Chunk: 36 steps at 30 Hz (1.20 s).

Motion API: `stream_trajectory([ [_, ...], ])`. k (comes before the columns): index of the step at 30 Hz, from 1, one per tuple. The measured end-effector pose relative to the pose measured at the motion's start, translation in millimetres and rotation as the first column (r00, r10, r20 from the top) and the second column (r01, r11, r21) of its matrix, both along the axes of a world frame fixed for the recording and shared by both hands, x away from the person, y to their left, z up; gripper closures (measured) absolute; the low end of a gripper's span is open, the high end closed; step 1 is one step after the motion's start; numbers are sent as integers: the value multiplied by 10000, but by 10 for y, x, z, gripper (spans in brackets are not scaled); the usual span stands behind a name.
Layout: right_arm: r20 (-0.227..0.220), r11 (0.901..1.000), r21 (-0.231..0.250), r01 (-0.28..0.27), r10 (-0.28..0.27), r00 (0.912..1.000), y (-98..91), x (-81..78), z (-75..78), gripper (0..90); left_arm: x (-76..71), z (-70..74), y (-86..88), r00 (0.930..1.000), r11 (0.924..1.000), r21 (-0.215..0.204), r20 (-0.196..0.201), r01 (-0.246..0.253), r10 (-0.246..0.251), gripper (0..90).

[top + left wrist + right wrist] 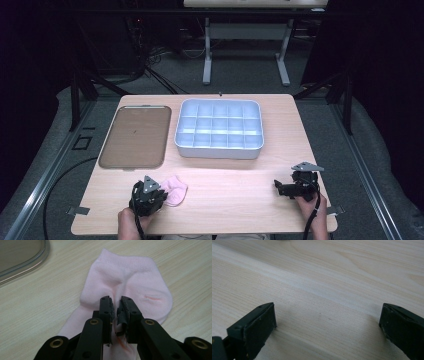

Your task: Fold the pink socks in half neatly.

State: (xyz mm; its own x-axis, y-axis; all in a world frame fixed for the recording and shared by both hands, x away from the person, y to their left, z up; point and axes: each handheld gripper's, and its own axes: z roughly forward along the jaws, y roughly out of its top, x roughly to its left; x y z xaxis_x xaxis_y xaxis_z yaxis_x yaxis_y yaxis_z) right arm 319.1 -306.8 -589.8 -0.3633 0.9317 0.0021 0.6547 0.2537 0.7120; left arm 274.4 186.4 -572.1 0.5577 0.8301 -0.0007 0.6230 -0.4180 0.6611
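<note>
The right gripper (328, 325) hangs wide open over the bare wooden table (332, 277).

No readable text, label, brand, number or sign appears on anything here.

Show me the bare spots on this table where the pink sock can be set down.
Widest free patch: the front strip of table between the pink sock and the right gripper, below the white divided bin. A narrower strip runs right of the bin. The brown tray is bare too. Crowded: the front left corner, where the left gripper pinches the sock.
</note>
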Motion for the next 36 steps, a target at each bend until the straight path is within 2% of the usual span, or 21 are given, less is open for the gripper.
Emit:
stream_trajectory([
  [8,-11,10000,-6,-14,14,10000,-1,1,1,3,-48,124,47,9996,9969,-768,227,165,-148,796],
  [13,14,10000,-1,-22,22,10000,-1,2,-1,3,-89,247,9,9981,9940,-1012,494,411,-362,796],
  [18,-13,10000,8,-11,11,10000,0,1,0,3,-132,382,-99,9933,9897,-1138,858,865,-769,796],
  [23,0,10000,7,-11,11,10000,0,1,-1,3,-145,508,-249,9850,9812,-1313,1180,1412,-1259,795],
  [27,-9,10000,7,-14,14,10000,0,1,0,3,-111,564,-397,9760,9738,-1269,1339,1890,-1719,794],
  [32,-5,10000,-5,-22,22,10000,0,1,0,3,-65,585,-616,9644,9632,-1219,1444,2397,-2217,794],
  [36,2,10000,1,-20,20,10000,0,1,0,4,-10,554,-819,9531,9493,-1275,1360,2875,-2704,793],
])
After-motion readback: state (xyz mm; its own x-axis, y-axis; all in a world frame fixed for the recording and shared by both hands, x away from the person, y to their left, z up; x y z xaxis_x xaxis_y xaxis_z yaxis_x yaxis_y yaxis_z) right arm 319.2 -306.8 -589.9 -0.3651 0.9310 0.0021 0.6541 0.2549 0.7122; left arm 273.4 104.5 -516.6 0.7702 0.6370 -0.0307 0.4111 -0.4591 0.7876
